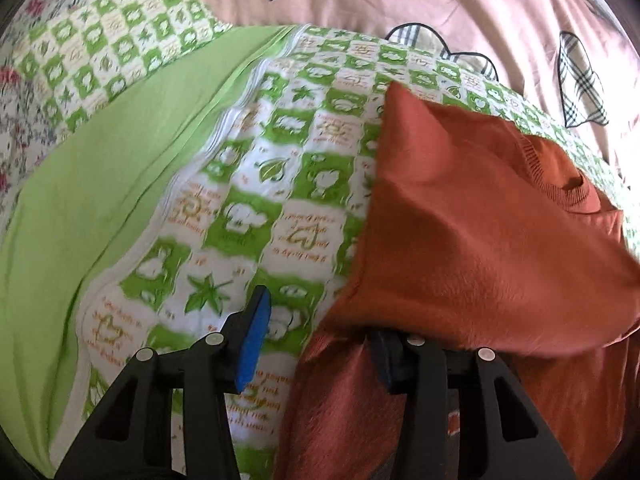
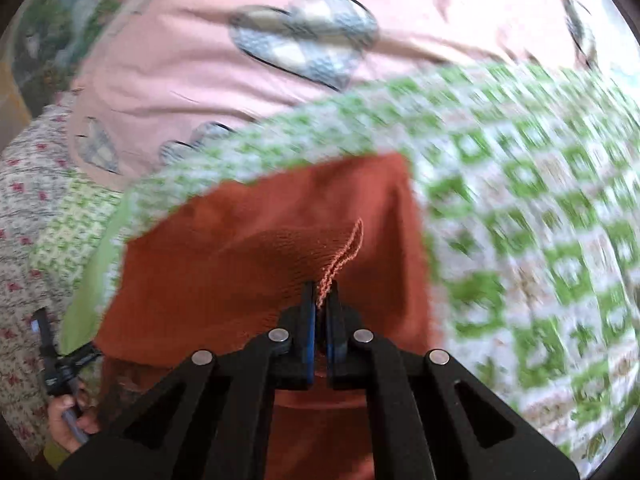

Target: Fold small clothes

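One rust-orange knitted garment (image 2: 256, 232) lies rumpled on the green-checked bedspread (image 2: 520, 200), its ribbed edge pinched in the closed right gripper (image 2: 320, 296); the left gripper (image 1: 320, 332) gapes beside it.

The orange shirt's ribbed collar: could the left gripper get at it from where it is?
Probably yes. The left gripper stands open at the orange shirt's edge, and the ribbed collar lies uncovered further along, with nothing between.

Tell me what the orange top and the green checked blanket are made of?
The orange top looks like soft matte knit, maybe cotton: ribbed stitches show along its edge, pinched in the right gripper. The green checked blanket looks like thin printed woven cloth, perhaps cotton: flat, creased, no shine. I can't be sure of either fibre.
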Motion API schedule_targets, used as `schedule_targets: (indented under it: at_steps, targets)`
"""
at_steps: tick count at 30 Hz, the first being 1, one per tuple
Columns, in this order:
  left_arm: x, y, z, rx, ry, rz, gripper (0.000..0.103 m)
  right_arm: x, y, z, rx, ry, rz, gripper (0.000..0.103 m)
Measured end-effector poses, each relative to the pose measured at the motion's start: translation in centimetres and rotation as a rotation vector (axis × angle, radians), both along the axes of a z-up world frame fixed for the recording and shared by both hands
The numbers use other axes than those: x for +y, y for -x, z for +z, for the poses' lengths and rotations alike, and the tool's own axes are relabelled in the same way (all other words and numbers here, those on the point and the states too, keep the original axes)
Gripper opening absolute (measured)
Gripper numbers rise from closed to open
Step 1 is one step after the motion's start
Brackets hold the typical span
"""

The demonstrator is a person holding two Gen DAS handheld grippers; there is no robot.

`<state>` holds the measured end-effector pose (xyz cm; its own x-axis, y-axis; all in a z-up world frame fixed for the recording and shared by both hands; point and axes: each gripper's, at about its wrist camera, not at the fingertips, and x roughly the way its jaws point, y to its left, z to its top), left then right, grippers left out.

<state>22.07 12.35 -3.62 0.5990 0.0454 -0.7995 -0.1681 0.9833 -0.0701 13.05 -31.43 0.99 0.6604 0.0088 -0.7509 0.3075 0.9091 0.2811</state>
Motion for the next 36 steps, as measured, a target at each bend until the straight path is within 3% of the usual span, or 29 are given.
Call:
schedule_targets:
  at_steps: [4,8,11,12,13,16,21,22,23,24,25,28,30,36]
  targets:
    - [0.9,0.4,0.2,0.033,0.050,-0.032,0.047,0.0,-0.1,-2.3,0.050,-0.011,-0.004,0.005]
    - [0.6,2.2,1.2,0.052,0.122,-0.248,0.045,0.1,0.1,-2.2,0.028,-0.021,0.005,0.005]
    - [0.4,2.8,3.4,0.002,0.193,-0.347,0.051,0.7,0.0,-1.8,0.026,0.001,0.026,0.005]
    - [0.3,2.3,4.1,-0.018,0.195,-0.353,0.061,0.8,0.0,-1.8,0.026,0.005,0.029,0.005]
    - [0.1,1.1,4.5,-0.029,0.193,-0.345,0.070,0.9,0.0,-1.8,0.025,0.005,0.030,0.005]
    - [-0.8,-3.8,4.0,-0.014,0.187,-0.334,0.071,1.1,-0.1,-1.8,0.022,0.002,0.030,0.005]
    - [-1.7,-11.5,0.2,0.103,0.171,-0.275,0.071,1.2,-0.4,-1.6,0.018,-0.001,0.048,0.005]
    - [-1.7,-11.9,-0.1,0.092,0.179,-0.278,0.066,1.2,-0.4,-1.6,0.018,-0.001,0.051,0.005]
    - [-1.8,-11.9,0.0,0.062,0.166,-0.288,0.054,1.3,-0.4,-1.6,0.018,0.000,0.054,0.005]
    - [-1.9,-11.8,0.1,0.045,0.158,-0.301,0.018,1.4,-0.5,-1.5,0.018,0.003,0.059,0.005]
    - [-1.9,-11.6,0.4,0.033,0.173,-0.315,0.011,1.5,-0.6,-1.4,0.018,0.006,0.065,0.005]
    - [-1.1,-10.4,1.9,-0.061,0.154,-0.288,0.010,2.0,-0.1,0.2,-0.065,0.036,0.088,0.005]
    - [-1.0,-10.5,1.8,-0.068,0.124,-0.271,0.010,2.3,-0.3,1.0,-0.088,0.075,0.087,0.005]
    - [-0.2,-11.8,-0.4,-0.012,0.157,-0.246,0.015,0.9,-2.9,-3.6,0.115,0.071,0.055,0.005]
